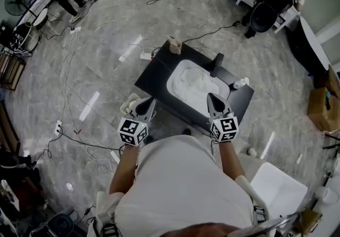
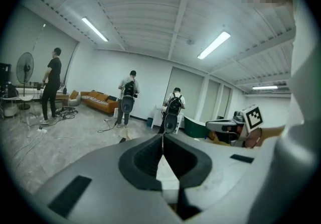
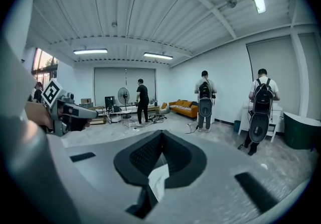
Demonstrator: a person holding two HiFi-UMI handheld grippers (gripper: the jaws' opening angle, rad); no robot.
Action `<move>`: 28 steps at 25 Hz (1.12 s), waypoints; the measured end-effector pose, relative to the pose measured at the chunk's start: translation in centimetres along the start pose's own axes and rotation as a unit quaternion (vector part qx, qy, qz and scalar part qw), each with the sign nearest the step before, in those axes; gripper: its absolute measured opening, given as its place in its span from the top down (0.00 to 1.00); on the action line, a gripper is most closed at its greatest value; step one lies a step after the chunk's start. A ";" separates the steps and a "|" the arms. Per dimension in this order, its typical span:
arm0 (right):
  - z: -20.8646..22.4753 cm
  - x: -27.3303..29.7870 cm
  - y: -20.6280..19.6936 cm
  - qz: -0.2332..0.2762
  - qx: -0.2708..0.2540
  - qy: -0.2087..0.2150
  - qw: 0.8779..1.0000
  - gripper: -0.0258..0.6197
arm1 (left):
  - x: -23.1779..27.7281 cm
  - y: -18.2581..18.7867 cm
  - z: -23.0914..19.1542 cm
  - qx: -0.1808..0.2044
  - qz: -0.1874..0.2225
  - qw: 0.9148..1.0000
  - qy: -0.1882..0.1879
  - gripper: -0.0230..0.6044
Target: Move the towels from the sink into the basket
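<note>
Glossy grey floor, cables; black counter, towels in sink; left gripper, right gripper closed.

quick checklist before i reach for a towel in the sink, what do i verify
1. Towels in the sink: ok, a white heap lies in the basin.
2. Left gripper open: not ok, jaws shut, empty.
3. Right gripper open: not ok, jaws shut, empty.
4. Basket in place: ok, on the floor left of the sink.
5. Room in basket: cannot tell, the left gripper covers part of it.
</note>
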State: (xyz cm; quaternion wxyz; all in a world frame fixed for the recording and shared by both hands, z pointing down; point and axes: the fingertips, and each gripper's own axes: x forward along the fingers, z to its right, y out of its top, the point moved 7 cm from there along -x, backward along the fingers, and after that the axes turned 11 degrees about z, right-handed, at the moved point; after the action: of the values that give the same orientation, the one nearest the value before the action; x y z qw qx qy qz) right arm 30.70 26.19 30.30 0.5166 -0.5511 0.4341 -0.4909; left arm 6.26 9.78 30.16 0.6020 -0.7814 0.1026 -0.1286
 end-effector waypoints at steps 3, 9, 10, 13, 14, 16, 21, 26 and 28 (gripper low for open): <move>0.2 0.3 -0.9 -0.010 0.000 0.004 1.000 0.96 | 0.2 -0.7 0.0 -0.004 -0.008 1.000 0.002 0.95; 1.7 1.4 -3.2 -0.051 0.004 0.014 0.999 0.94 | 1.2 -2.2 0.4 -0.014 -0.029 0.999 0.008 0.95; 2.0 1.7 -3.8 -0.059 0.007 0.015 0.998 0.92 | 1.5 -2.5 0.4 -0.016 -0.033 0.999 0.009 0.95; 2.9 3.3 -5.7 -0.082 0.013 0.021 0.996 0.87 | 2.8 -3.5 0.2 -0.023 -0.045 0.999 0.009 0.95; 3.3 3.8 -6.5 -0.091 0.014 0.022 0.995 0.84 | 3.3 -4.0 0.2 -0.026 -0.050 0.998 0.009 0.95; 3.9 4.9 -8.4 -0.111 0.015 0.023 0.993 0.79 | 4.2 -5.1 0.2 -0.030 -0.061 0.998 0.009 0.95; 5.5 7.7 -13.8 -0.163 0.023 0.028 0.986 0.67 | 6.0 -8.2 0.1 -0.040 -0.084 0.996 0.009 0.95; 7.2 11.6 -20.9 -0.216 0.036 0.011 0.976 0.50 | 7.5 -11.6 -1.2 -0.053 -0.103 0.993 0.009 0.95; 8.6 12.6 -24.3 -0.242 0.034 -0.006 0.970 0.44 | 7.9 -13.1 -1.6 -0.058 -0.112 0.992 0.011 0.95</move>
State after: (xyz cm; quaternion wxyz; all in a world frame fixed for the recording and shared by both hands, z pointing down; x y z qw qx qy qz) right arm 40.34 17.19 55.82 0.4034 -0.6253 0.2675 -0.6122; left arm 13.31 9.20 43.86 0.5361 -0.8203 0.0282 -0.1973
